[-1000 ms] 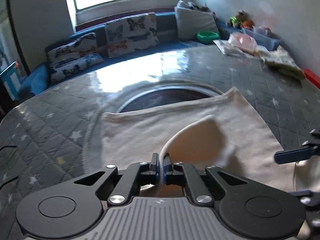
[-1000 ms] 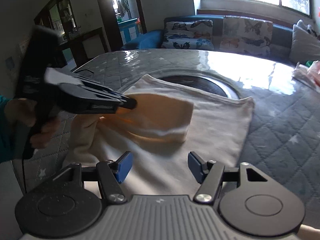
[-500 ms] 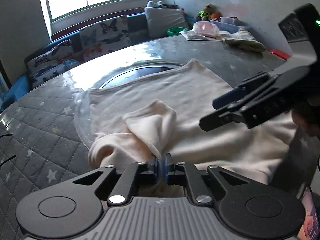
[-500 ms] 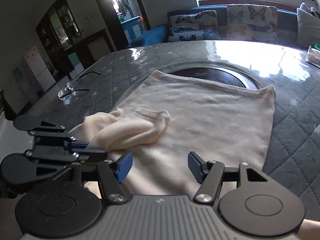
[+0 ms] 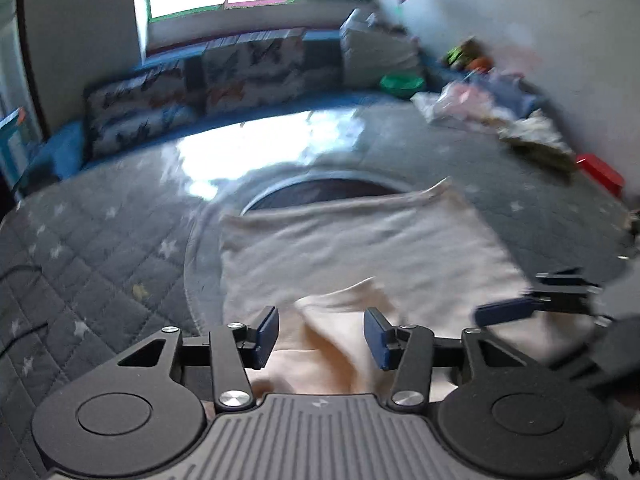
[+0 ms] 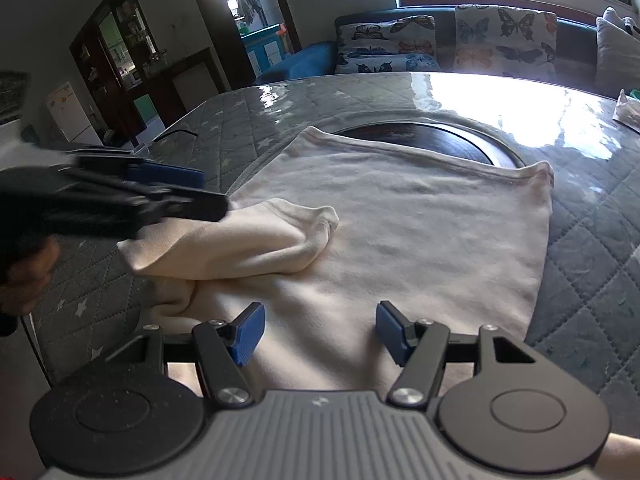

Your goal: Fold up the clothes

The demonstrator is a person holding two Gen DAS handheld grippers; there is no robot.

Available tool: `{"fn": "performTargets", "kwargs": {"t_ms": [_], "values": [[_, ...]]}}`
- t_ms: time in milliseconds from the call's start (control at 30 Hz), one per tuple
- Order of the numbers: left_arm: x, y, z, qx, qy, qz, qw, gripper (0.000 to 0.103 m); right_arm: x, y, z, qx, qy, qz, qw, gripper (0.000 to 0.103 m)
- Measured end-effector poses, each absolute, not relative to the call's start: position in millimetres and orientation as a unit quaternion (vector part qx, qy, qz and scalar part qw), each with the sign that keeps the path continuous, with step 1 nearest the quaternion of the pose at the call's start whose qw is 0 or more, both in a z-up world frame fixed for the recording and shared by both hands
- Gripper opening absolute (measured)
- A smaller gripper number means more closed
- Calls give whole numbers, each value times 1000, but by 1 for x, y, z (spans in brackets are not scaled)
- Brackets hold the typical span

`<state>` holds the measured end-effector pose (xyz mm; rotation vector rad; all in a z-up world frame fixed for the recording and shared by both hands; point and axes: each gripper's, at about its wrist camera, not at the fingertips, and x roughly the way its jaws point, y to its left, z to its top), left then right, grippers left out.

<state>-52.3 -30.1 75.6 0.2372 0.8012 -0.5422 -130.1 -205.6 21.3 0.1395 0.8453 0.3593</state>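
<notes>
The left gripper (image 5: pixel 320 338) had its blue fingers (image 5: pixel 267 336) spread wide, holding nothing, with the folded-over sleeve (image 6: pixel 240 246) lying just ahead of them. The right gripper (image 6: pixel 318 332) was equally wide open and empty above the near hem. The cream garment (image 6: pixel 420 232) lay flat on the quilted grey worktop (image 6: pixel 592 256), its far edge overlapping a dark round inset (image 6: pixel 432 138). Butterfly cushions (image 6: pixel 504 32) sat beyond.

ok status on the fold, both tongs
Left tongs open, sleeve released. Right tongs open over cream sweatshirt. Sleeve folded onto body. Nothing in the way.
</notes>
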Motion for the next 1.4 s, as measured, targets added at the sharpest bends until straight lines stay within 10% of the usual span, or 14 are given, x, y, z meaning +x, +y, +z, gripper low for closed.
{"fn": "performTargets", "kwargs": {"t_ms": [367, 600, 1400], "values": [[-13, -44, 43, 89, 464, -254, 844, 47, -129, -207, 20, 65, 406, 179, 894, 63], [-14, -42, 43, 66, 450, -250, 855, 7, -129, -201, 21, 51, 403, 179, 896, 63], [-60, 113, 98, -28, 320, -78, 944, 5, -123, -106, 41, -8, 391, 304, 869, 63]]}}
